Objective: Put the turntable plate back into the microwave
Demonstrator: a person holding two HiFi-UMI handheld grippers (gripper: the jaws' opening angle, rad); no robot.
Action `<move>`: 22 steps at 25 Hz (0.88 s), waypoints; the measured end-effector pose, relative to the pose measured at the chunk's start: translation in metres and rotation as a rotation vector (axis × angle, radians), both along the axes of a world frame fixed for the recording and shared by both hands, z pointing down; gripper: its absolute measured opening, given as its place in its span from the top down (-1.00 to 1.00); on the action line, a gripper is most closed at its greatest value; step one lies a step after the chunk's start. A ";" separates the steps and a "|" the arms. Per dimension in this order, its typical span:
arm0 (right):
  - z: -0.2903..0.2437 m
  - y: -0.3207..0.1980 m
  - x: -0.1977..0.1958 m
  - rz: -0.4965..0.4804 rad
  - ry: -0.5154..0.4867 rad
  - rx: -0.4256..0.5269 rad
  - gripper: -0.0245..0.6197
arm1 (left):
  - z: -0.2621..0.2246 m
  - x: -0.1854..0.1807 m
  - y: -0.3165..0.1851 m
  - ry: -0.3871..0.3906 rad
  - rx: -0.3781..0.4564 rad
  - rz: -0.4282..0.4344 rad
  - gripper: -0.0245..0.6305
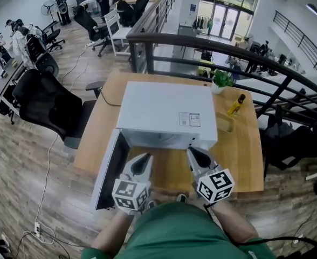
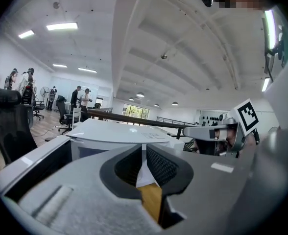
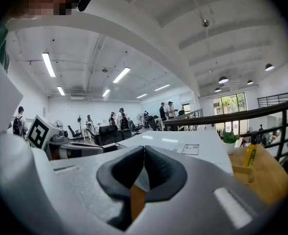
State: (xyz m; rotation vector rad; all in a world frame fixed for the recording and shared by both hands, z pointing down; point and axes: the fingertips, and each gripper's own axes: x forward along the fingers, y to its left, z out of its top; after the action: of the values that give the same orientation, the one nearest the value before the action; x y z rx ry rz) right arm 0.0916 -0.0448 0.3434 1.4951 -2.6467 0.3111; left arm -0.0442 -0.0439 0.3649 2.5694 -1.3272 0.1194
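Observation:
A white microwave (image 1: 166,112) stands on the wooden table (image 1: 245,150), its door (image 1: 109,169) swung open to the left. No turntable plate shows in any view, and the microwave's inside is hidden from above. My left gripper (image 1: 146,156) and right gripper (image 1: 191,151) hover side by side just in front of the microwave's open front. Both are shut with nothing between the jaws. In the left gripper view the closed gripper (image 2: 144,146) points at the microwave (image 2: 119,133), with the right gripper (image 2: 217,131) beside it. The right gripper view shows its shut gripper (image 3: 144,148) below the microwave's top (image 3: 178,143).
A yellow bottle (image 1: 236,104), a small container (image 1: 225,123) and a potted plant (image 1: 221,80) sit on the table right of the microwave. A black office chair (image 1: 45,104) stands at the left. A dark railing (image 1: 228,50) runs behind the table.

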 end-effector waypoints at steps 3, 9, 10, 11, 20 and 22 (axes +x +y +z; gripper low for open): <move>-0.002 0.002 -0.002 -0.004 0.000 0.009 0.91 | -0.003 0.001 0.003 -0.006 0.014 0.002 0.81; -0.002 0.004 -0.001 -0.001 0.000 0.008 0.91 | 0.000 0.005 0.006 -0.001 0.003 0.008 0.81; -0.002 0.004 0.000 0.000 0.000 0.008 0.91 | 0.000 0.005 0.006 -0.002 0.003 0.009 0.81; -0.002 0.005 0.000 0.000 -0.001 0.009 0.91 | 0.000 0.005 0.006 -0.002 0.002 0.009 0.81; 0.000 0.005 0.003 0.002 -0.026 0.006 0.91 | 0.003 0.007 0.005 0.010 -0.010 0.003 0.81; 0.001 0.004 0.004 0.005 -0.031 0.004 0.91 | 0.001 0.008 0.004 0.015 -0.006 0.001 0.81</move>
State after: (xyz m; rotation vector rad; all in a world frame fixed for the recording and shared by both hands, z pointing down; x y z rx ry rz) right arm 0.0954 -0.0406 0.3443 1.5100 -2.6691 0.3321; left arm -0.0364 -0.0399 0.3657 2.5609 -1.3182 0.1043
